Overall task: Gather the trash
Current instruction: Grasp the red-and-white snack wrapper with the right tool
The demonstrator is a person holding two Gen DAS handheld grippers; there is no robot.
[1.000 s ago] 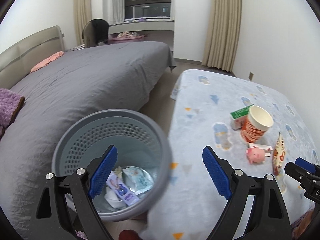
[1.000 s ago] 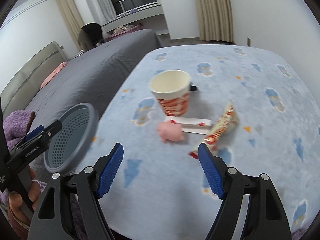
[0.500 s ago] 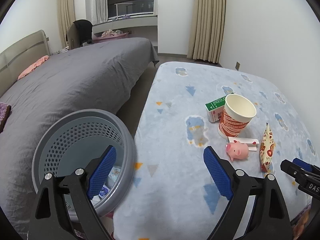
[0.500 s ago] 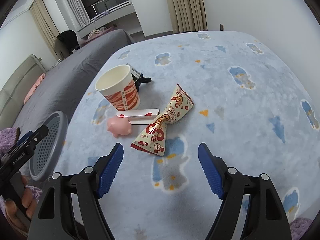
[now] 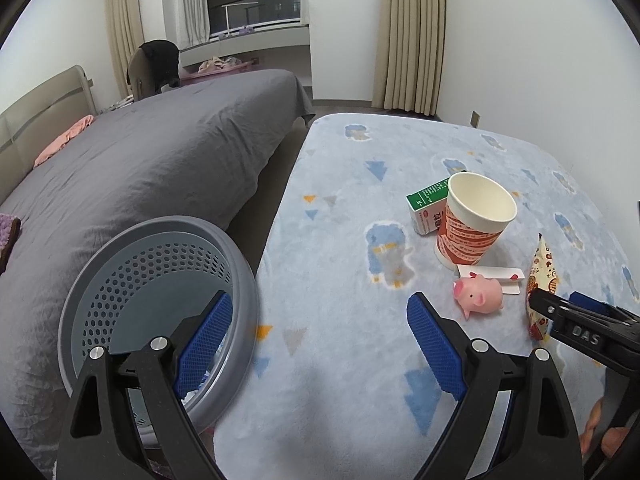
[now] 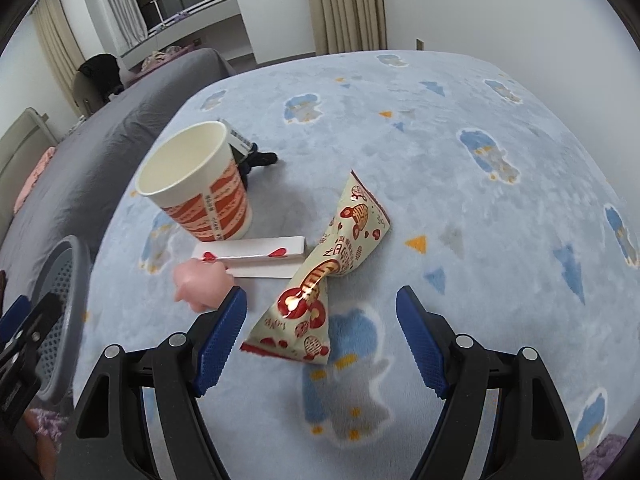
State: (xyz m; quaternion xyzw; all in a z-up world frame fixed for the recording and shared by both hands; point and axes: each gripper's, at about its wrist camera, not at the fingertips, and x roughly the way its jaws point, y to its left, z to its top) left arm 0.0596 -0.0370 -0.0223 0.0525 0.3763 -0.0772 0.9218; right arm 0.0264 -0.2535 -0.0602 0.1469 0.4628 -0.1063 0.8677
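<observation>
A twisted cream and red snack wrapper (image 6: 324,276) lies on the blue patterned blanket (image 6: 480,208). My right gripper (image 6: 320,340) is open, its jaws on either side of the wrapper's near end, just above it. A red and white paper cup (image 6: 200,184) stands upright behind, with a white heart-printed packet (image 6: 252,258) and a pink pig toy (image 6: 202,286) beside it. My left gripper (image 5: 316,344) is open and empty, between the grey perforated trash basket (image 5: 156,296) and the blanket. The cup (image 5: 472,220), pig (image 5: 478,294) and wrapper (image 5: 542,280) show at the left view's right.
A green and white carton (image 5: 430,204) lies behind the cup. A grey bed (image 5: 160,152) runs along the left. A black object (image 6: 260,158) lies behind the cup. Trash lies in the basket bottom. White walls and beige curtains stand beyond.
My right gripper has moved forward and down over the snack wrapper. My left gripper has swung right, away from above the basket toward the blanket.
</observation>
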